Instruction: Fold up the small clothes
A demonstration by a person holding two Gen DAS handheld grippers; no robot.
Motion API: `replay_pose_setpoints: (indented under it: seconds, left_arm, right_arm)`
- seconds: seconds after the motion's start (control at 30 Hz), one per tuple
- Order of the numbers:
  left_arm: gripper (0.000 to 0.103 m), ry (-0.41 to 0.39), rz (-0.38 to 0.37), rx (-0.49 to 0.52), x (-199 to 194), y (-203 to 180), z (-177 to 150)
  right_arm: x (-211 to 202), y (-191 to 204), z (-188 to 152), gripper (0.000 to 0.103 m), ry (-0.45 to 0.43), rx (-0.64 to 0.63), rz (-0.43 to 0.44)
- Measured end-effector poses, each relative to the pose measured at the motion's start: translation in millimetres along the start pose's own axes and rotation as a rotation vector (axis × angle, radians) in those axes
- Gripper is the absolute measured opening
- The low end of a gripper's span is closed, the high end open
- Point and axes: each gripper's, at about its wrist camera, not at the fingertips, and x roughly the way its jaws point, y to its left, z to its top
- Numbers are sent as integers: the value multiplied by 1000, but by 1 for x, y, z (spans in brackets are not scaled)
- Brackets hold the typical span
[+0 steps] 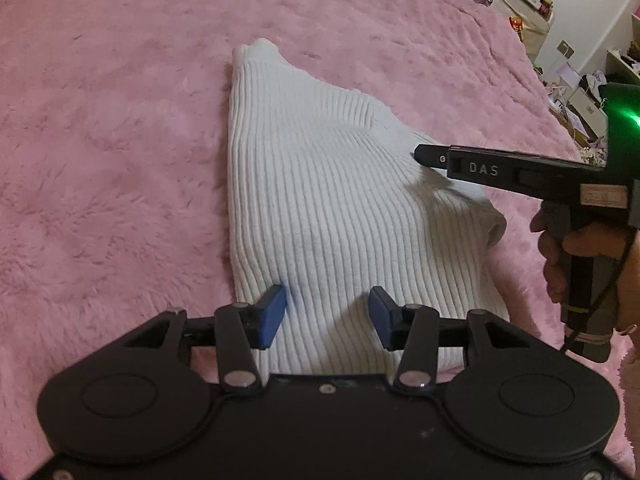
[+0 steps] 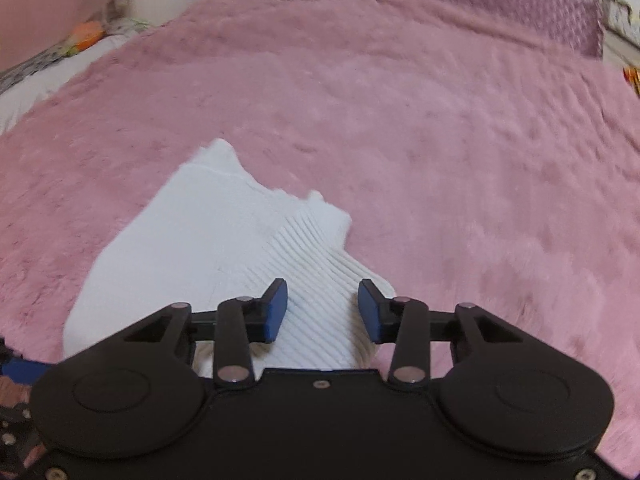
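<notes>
The left gripper (image 1: 328, 312) is held partly open above the near end of the folded white ribbed knit garment (image 1: 320, 184), nothing gripped between its blue pads. The right gripper (image 2: 322, 308) is likewise parted over the garment's right edge, empty and angled downward. The garment is laid on the fluffy pink bed blanket (image 1: 100, 160).

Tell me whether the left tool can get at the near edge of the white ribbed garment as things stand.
Probably yes. The left tool hangs right over the white ribbed garment, jaws apart with nothing between them. The right tool is off at the garment's far right side, so nothing blocks the near edge.
</notes>
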Motion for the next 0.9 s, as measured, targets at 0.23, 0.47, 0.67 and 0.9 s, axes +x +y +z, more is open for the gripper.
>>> replay_pose_setpoints:
  seconds: [0.23, 0.47, 0.67, 0.9]
  left_arm:
    - [51, 2, -7, 17, 3, 3, 2]
    - [51, -34, -2, 22, -12, -1, 1]
    - [51, -83, 19, 67, -39, -12, -9]
    - [51, -40, 14, 80, -34, -18, -33]
  right_arm:
    - [19, -9, -9, 40, 22, 59, -6]
    - [-23, 0, -6, 41, -73, 50, 41]
    - [-94, 33, -30, 41, -151, -69, 90]
    - [-116, 68, -84, 40, -92, -187, 99]
